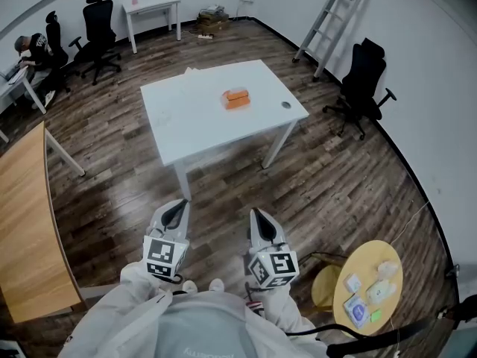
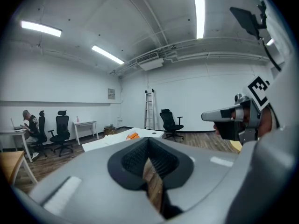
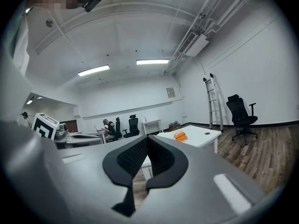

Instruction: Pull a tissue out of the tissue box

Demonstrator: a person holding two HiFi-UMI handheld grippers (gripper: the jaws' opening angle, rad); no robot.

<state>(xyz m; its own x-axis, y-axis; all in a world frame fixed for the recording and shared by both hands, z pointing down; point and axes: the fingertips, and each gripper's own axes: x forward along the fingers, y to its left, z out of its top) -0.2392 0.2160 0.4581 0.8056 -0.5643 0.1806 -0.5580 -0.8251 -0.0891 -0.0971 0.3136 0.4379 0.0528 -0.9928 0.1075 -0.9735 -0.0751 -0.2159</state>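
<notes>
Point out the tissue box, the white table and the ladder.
tissue box [image 1: 236, 98], head view, on its orange top.
white table [image 1: 190, 125], head view, on bare tabletop left of the box.
ladder [image 1: 332, 16], head view, on its middle rungs.

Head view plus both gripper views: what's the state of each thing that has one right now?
Left hand-held gripper: shut, nothing between its jaws.
Right hand-held gripper: shut, nothing between its jaws.
Tissue box: resting on the white table, untouched, well ahead of both grippers.
Ladder: leaning against the wall.
</notes>
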